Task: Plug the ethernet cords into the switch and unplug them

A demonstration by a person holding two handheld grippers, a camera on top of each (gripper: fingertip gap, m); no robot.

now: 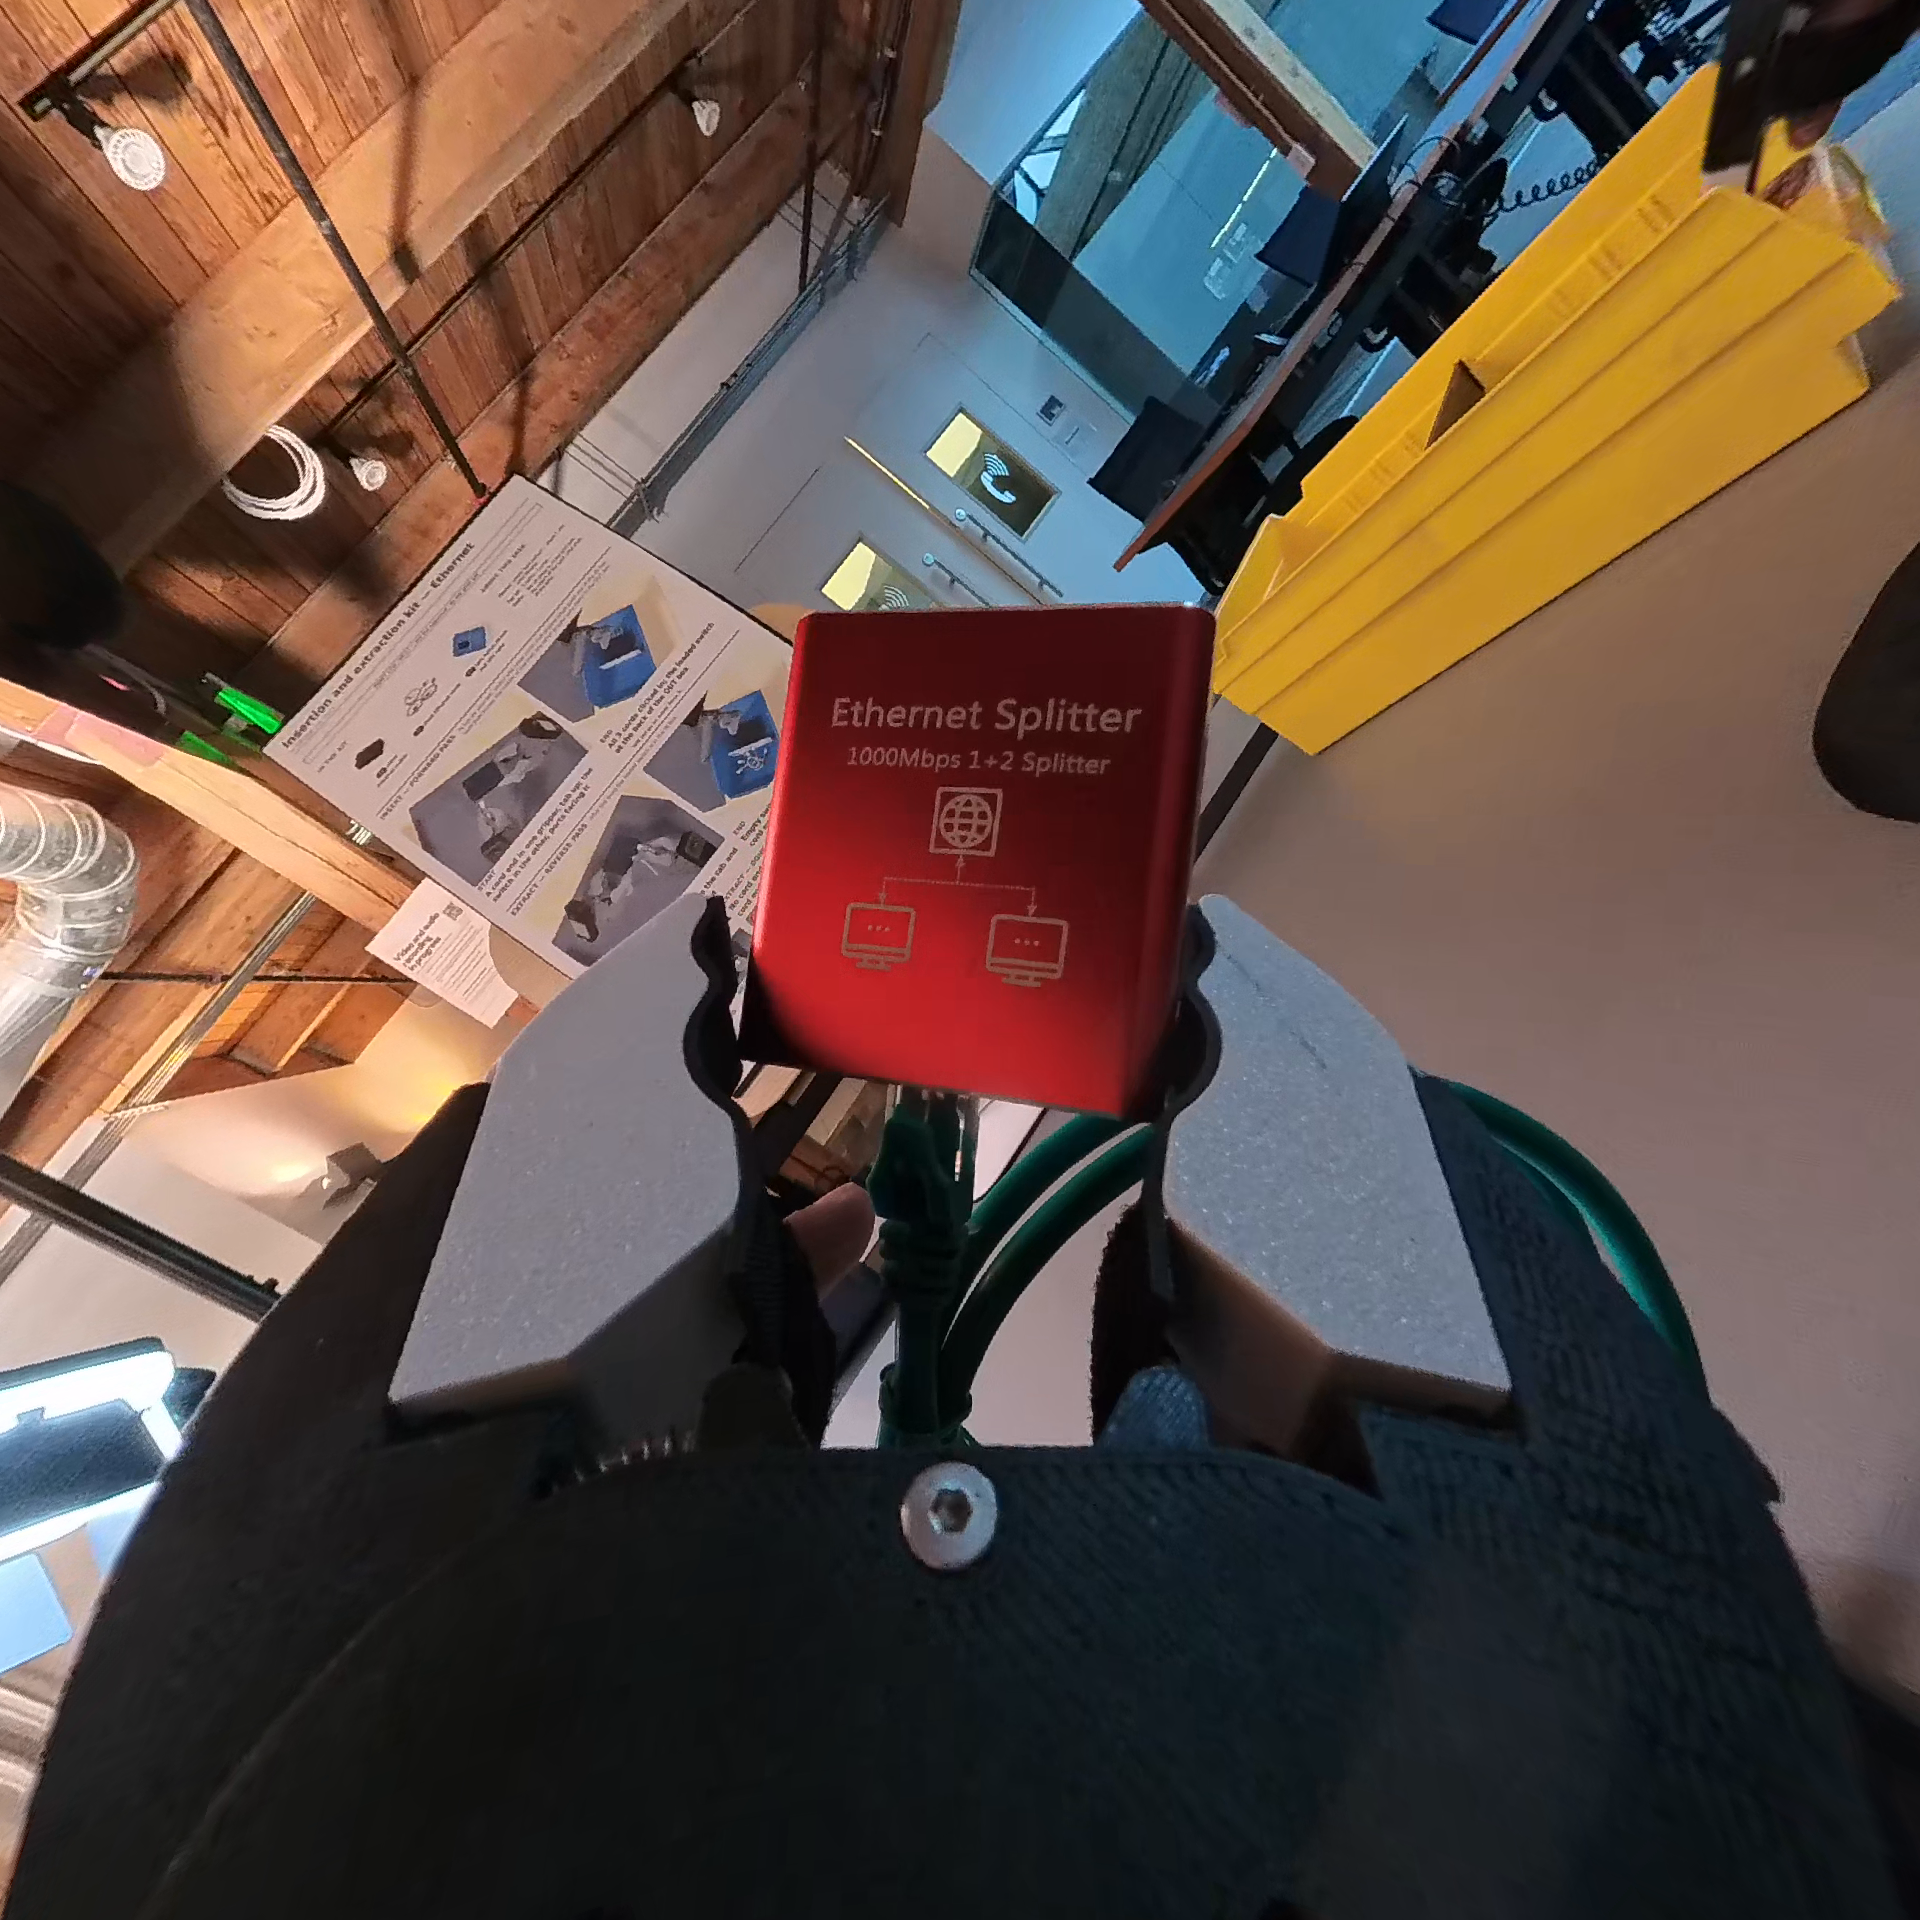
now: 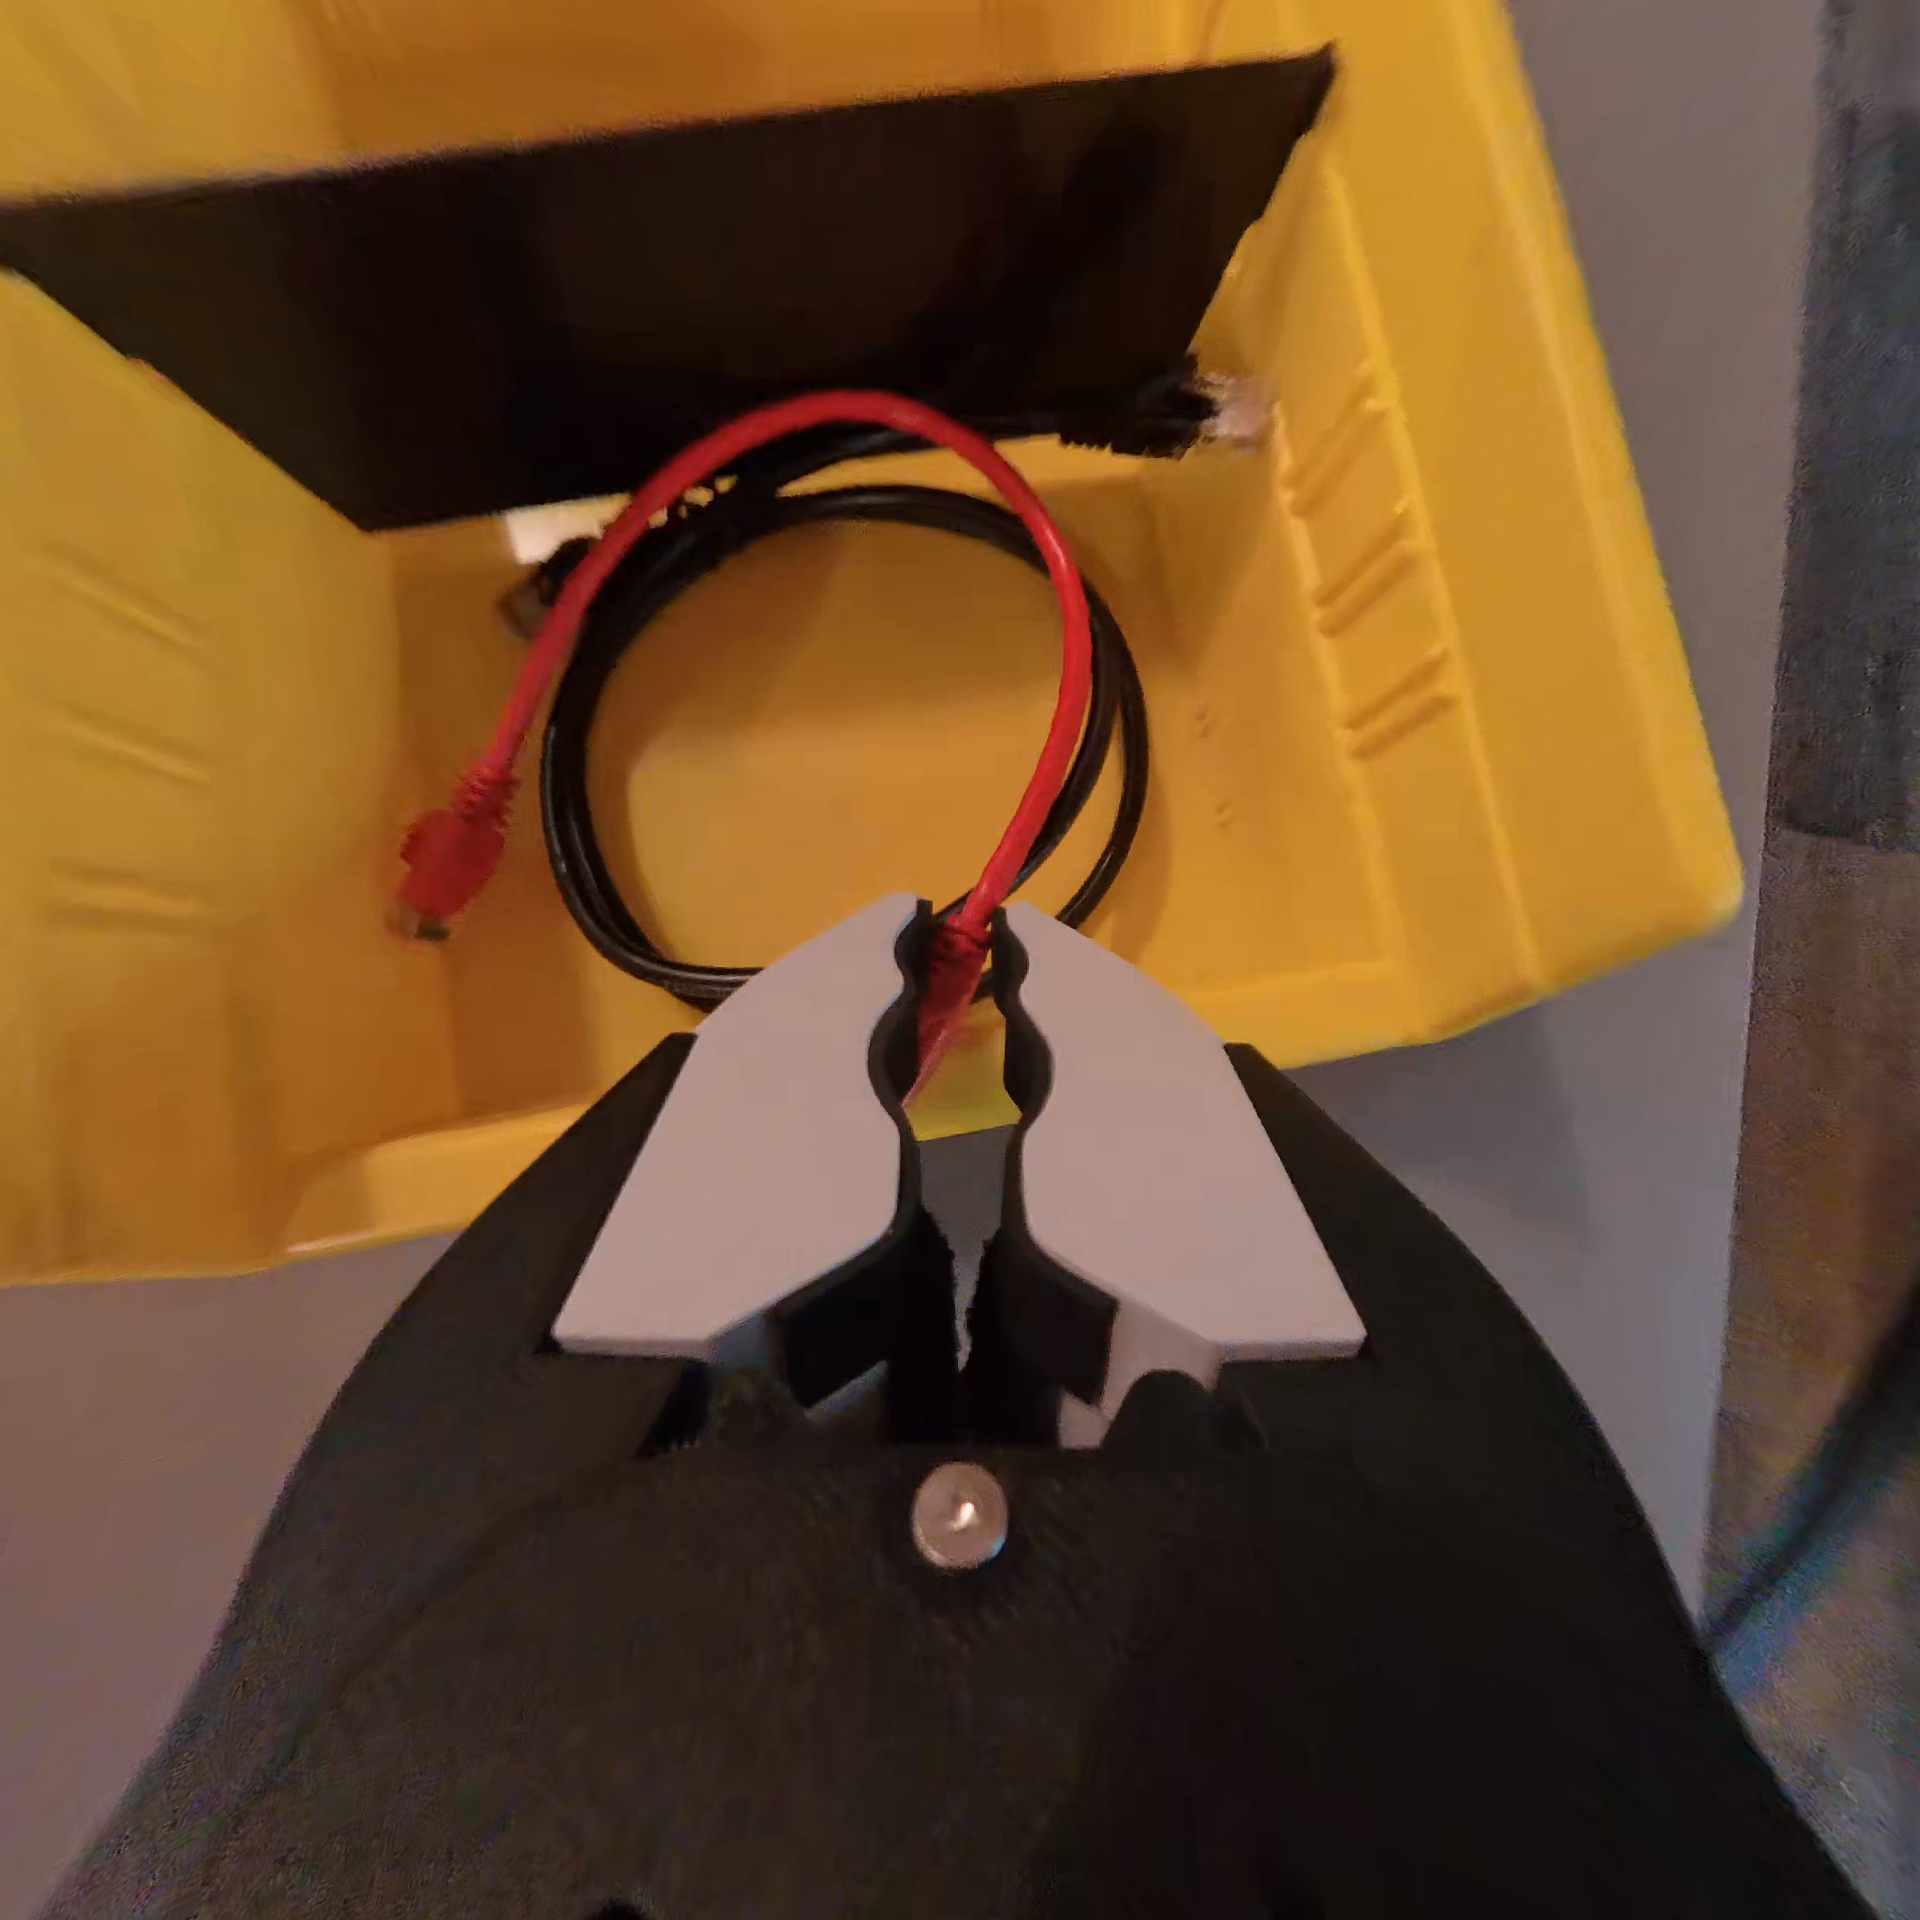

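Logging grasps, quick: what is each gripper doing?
Left gripper: shut on the red switch.
Right gripper: shut on the red cord.

Left gripper (image 1: 951, 997) jaws wide apart, right gripper (image 2: 961, 961) jaws nearly closed.

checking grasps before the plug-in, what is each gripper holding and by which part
Left gripper clamps the red switch by its two sides. Right gripper pinches the red cord at one plug end.
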